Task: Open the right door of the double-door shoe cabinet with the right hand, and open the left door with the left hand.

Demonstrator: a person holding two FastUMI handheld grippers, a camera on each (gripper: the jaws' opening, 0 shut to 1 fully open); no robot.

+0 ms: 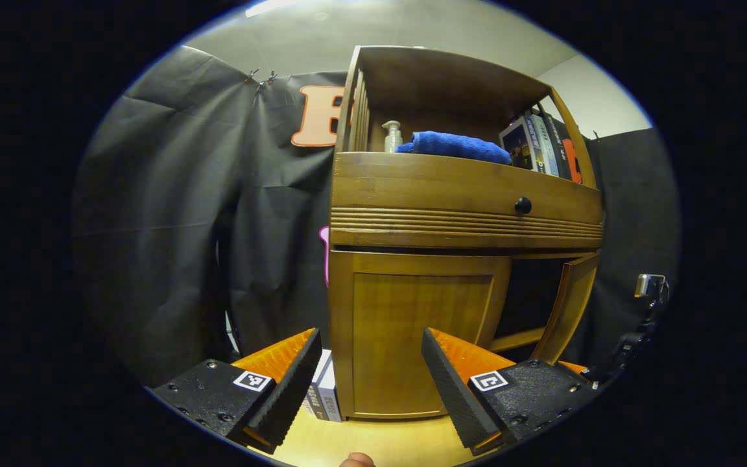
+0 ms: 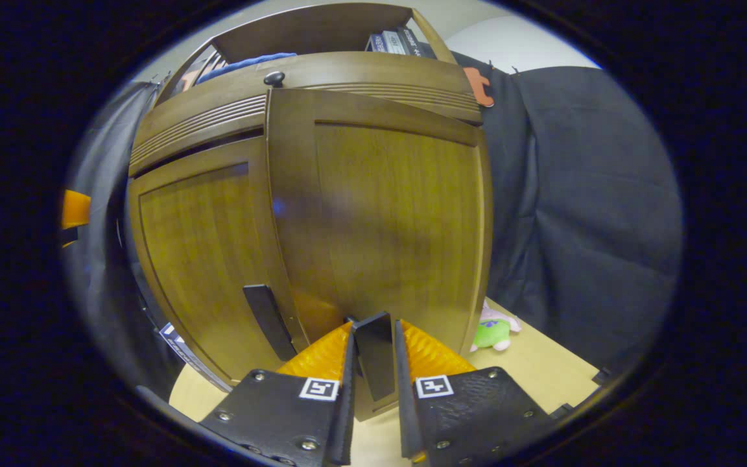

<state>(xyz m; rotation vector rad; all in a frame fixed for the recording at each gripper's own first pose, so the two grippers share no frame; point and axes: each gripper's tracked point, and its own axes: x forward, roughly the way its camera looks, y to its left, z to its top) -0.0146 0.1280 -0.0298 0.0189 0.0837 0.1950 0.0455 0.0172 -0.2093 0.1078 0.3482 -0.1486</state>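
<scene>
Staged booth w/ home props: black cloth wall point(image 1: 172, 214), wood shoe cabinet point(image 1: 451, 194)

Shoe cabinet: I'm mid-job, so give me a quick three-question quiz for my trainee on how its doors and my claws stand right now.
1. True or false: the left door of the shoe cabinet is closed.
2. Pick one. The right claw is: A) open in the air; B) shut on the handle of the right door; C) shut on the left door.
3. Fill in: beside the pump bottle lies a blue ____.

Key: 1 true. 2 B. 3 towel.
</scene>
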